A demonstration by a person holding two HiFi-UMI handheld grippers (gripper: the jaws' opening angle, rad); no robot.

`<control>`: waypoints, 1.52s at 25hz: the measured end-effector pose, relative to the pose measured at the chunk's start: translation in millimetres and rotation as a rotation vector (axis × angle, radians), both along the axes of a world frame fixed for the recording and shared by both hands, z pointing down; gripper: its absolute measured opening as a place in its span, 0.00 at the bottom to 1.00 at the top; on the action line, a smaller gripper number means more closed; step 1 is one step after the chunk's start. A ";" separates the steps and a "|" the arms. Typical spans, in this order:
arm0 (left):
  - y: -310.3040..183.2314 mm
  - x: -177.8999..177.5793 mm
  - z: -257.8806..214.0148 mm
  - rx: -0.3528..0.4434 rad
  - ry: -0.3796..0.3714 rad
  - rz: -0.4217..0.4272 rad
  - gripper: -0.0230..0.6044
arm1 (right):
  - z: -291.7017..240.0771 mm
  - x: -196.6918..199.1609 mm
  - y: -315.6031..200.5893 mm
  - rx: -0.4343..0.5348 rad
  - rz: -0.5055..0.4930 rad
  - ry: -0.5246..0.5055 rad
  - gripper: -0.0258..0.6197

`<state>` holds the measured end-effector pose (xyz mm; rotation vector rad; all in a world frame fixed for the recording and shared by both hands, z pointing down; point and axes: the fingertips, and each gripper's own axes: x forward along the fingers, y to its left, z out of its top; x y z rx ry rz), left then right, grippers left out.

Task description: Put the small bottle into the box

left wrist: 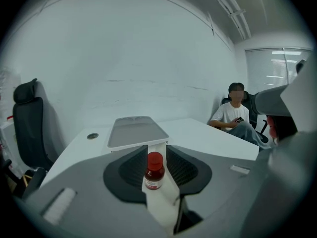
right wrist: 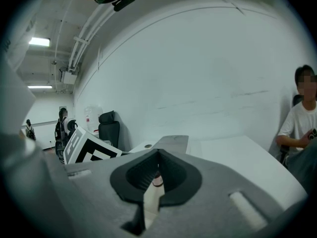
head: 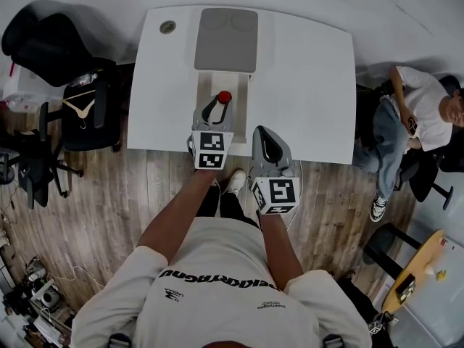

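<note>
The small bottle (head: 225,97) has a red cap and dark contents. It stands upright between the pads of my left gripper (head: 221,102), which is shut on it; in the left gripper view the bottle (left wrist: 154,172) fills the gap between the jaws of the left gripper (left wrist: 154,150). Just beyond it is the white box (head: 225,83), with a flat grey lid (head: 226,40) lying behind it. My right gripper (head: 263,132) hovers at the table's front edge, to the right of the left one, shut and holding nothing. In the right gripper view (right wrist: 158,152) the bottle (right wrist: 157,181) shows past its tips.
The white table (head: 312,71) has a round cable hole (head: 167,27) at its far left. A person (head: 424,114) sits at the right end. Black office chairs (head: 80,111) stand to the left. A round wooden table (head: 417,267) is at the lower right.
</note>
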<state>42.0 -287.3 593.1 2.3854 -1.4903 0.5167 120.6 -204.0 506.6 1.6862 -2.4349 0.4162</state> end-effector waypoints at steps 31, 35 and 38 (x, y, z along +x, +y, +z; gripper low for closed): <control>52.6 -0.8 -82.0 0.151 0.030 0.000 0.02 | -37.4 2.9 26.3 0.075 -0.020 -0.007 0.04; 61.7 -2.0 -88.7 0.167 0.026 0.014 0.02 | -44.1 -1.4 29.5 0.091 -0.030 -0.008 0.04; 68.4 -5.1 -90.0 0.172 0.021 0.026 0.02 | -46.4 -5.0 30.6 0.090 -0.035 -0.016 0.04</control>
